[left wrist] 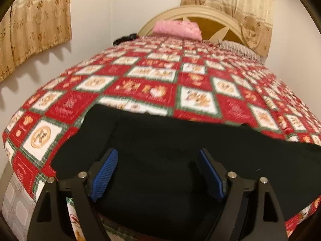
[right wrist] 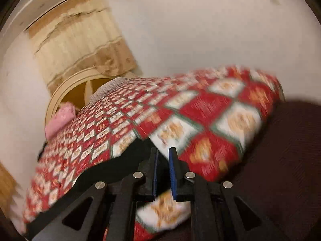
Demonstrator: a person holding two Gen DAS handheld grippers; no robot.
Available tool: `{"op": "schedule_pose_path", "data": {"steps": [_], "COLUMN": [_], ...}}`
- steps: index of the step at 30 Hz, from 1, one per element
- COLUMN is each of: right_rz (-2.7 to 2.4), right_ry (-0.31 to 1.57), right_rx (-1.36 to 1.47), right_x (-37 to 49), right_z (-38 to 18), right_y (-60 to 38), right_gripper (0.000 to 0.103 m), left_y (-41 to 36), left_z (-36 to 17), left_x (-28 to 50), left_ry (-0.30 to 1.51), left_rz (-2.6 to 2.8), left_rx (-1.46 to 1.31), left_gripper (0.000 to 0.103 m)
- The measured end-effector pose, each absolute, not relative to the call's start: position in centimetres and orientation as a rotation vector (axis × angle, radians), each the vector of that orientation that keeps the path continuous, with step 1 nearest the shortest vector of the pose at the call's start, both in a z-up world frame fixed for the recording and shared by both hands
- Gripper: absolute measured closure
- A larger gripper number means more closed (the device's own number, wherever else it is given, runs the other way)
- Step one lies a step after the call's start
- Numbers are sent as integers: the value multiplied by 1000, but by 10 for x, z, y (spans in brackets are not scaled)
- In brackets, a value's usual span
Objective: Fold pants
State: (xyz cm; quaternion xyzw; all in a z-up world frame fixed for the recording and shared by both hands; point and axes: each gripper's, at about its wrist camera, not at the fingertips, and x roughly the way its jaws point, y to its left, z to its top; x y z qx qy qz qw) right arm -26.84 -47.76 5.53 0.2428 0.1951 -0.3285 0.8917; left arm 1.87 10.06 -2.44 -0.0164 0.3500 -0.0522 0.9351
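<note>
So: bed with a red, white and green checked quilted cover (left wrist: 156, 84) fills both views, its surface running back to a cream arched wooden headboard (left wrist: 200, 13) against a white wall (left wrist: 112, 6). Beige patterned curtains (left wrist: 36, 26) hang on the left and behind the headboard in the left wrist view. Both frames are motion-blurred, the right one more.

Black fabric pants (left wrist: 170, 150) lie flat on the near part of the cover, spread wide across the lower half of the left wrist view, far edge straight. In the right wrist view only a dark strip of the pants (right wrist: 128, 158) shows, left of the fingers, on the cover.

Pink folded cloth or pillow (left wrist: 177, 29) sits at the head end of the bed, just in front of the headboard. Grey ribbed fabric (left wrist: 240, 49) sits near it, to the right.

Left gripper (left wrist: 157, 172): black frame, blue pads (left wrist: 104, 178), jaws wide apart, holding nothing, pants below between them; contact unclear.

Right gripper (right wrist: 163, 170): jaws nearly closed, a narrow gap remains, cover visible through it; can't tell if any cloth is pinched.
</note>
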Motion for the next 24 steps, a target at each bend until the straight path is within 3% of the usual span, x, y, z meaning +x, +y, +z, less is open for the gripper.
{"op": "schedule_pose_path", "data": {"steps": [6,8,10,12,17,22,23,24], "right_rz": [-595,-580,-577,-576,-565,-560,-564,-569], "right_ry": [569,591,612,625,621,743,771,781], "right_rx": [436,430,390,351,250,166,149,125], "right_x": [-203,-196,-192,-188,-187,-164,-160,-159], "right_z": [45,38,32,29,33,22,17,13], "right_y": [-498,-499,-494,-490,-480,-482,-482,-480], "right_gripper": [89,84,59,50,50,55,59,73], "left_y": [79,75,75,76,82,84,85,87], "left_z": [-6,-10,-17,-22,-25,-25,-25,-26], "left_x": [5,6,8,10,12,13,12,12], "left_ry": [665,684,713,745,758,758,759,761], "left_rz": [-176,-175,-169,-157,-138,-121,-120,-120], "left_rx": [-47,-42,-39,-50,-86,-91,-95,-100], "left_gripper": [19,19,19,19,19,18,18,19]}}
